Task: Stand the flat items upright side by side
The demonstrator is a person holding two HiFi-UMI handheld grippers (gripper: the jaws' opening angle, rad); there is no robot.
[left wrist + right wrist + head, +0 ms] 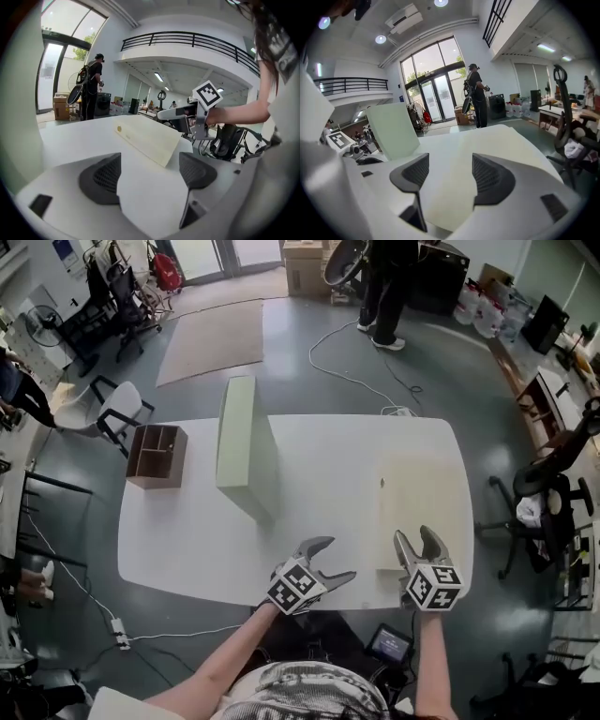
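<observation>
On the white tabletop [187,531], the flat pale wooden board [424,502] runs lengthwise straight ahead of my right hand-held gripper [413,540], the nearer one; it and my left hand-held gripper [339,559] both gape empty.

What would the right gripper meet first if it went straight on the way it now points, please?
Probably the pale board lying flat on the table: the right gripper, jaws open and empty, points slightly downward over its near end, though height is unclear.
</observation>
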